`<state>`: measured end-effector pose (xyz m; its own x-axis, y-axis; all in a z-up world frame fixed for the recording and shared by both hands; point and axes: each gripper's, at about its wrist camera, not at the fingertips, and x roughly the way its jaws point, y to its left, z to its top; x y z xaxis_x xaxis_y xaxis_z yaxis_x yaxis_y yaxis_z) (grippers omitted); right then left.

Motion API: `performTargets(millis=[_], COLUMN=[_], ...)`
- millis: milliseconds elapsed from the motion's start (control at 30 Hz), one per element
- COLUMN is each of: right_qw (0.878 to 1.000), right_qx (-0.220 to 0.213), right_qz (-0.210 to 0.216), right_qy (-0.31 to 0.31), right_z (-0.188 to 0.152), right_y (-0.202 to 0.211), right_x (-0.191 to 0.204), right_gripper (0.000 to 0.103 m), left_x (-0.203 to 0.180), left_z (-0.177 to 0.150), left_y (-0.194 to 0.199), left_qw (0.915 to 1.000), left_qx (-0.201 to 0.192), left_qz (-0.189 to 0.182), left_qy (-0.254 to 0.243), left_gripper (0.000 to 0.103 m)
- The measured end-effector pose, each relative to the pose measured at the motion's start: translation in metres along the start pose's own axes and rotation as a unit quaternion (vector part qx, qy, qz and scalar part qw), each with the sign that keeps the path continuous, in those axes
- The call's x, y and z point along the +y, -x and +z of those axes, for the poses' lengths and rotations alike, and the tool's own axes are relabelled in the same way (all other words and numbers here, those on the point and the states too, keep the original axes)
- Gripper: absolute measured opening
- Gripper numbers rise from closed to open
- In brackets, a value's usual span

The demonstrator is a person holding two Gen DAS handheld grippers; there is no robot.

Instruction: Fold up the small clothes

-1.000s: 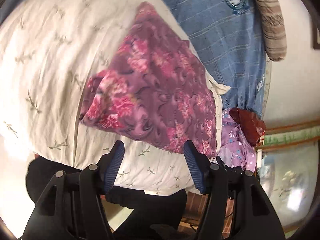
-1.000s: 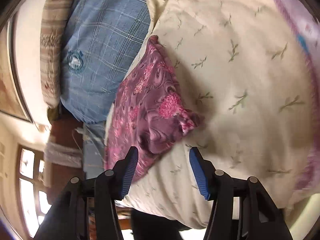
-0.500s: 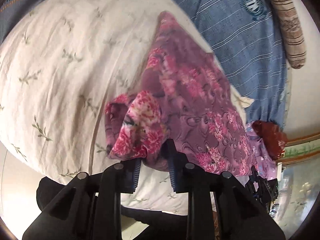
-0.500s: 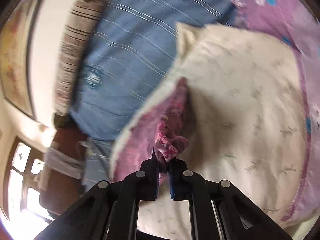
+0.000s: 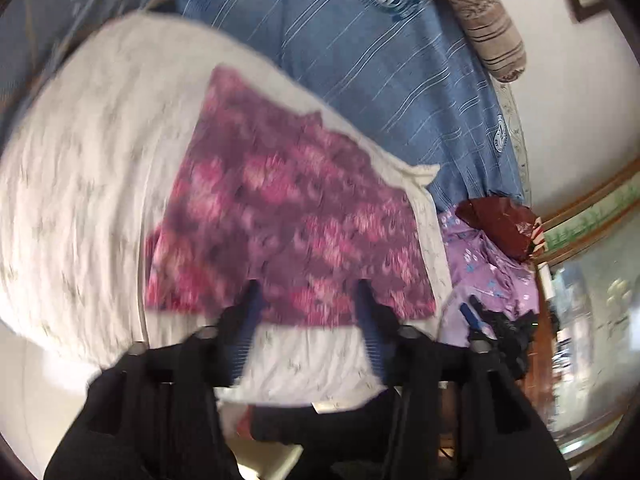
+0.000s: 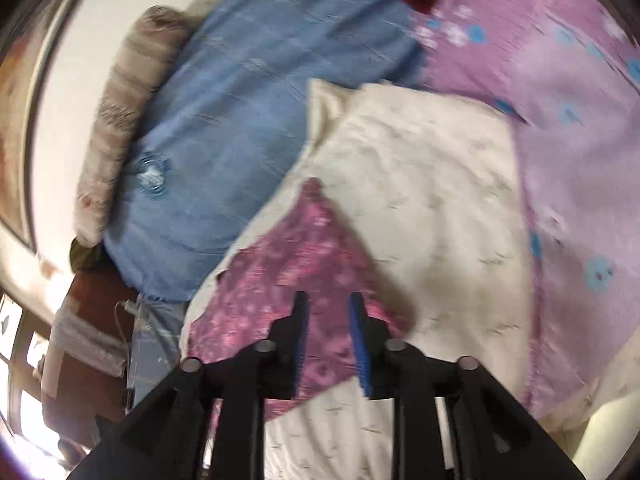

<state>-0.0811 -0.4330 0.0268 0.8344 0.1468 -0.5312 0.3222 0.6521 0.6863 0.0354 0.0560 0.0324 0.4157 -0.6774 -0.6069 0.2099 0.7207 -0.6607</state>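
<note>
My left gripper [image 5: 306, 304] has just been opening: its fingers stand wide apart with nothing pinched, hanging over the near edge of the purple floral garment [image 5: 288, 220]. The garment lies spread flat on the cream pillow [image 5: 92, 168] (both views are blurred). My right gripper [image 6: 328, 312] has also just been opening; its fingers stand a little apart above the garment's near part, gripping nothing. Beyond the pillow lie a blue sheet [image 5: 360, 60] and a striped bolster [image 5: 480, 16].
</note>
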Motion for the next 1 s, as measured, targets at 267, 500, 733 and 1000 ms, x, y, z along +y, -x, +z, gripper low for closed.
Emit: performTargets(millis=[267,500,733,1000], right_qw=[0.994,0.989,0.988,0.987], right_qx=[0.033,0.063,0.057,0.068], right_qz=[-0.004,-0.047,-0.062,-0.077], right_qy=[0.104,0.123,0.131,0.122], right_z=[-0.013,-0.031,-0.035,-0.033], right_y=[-0.071,-0.113,-0.108,-0.120], right_x=[0.053,0.017,0.021,0.029], right_gripper=[0.042,0.029,0.031,0.032], left_x=[0.028,0.032,0.025,0.032], left_z=[0.041,0.025,0.021,0.025], left_y=[-0.066,-0.092,-0.098,-0.093], left_qw=[0.9969,0.9914,0.9893,0.9933], left_qx=[0.018,0.011,0.006,0.013], left_qz=[0.075,0.120,0.128,0.105], left_qy=[0.012,-0.051,-0.071,-0.047], left_gripper=[0.062,0.064,0.073,0.073])
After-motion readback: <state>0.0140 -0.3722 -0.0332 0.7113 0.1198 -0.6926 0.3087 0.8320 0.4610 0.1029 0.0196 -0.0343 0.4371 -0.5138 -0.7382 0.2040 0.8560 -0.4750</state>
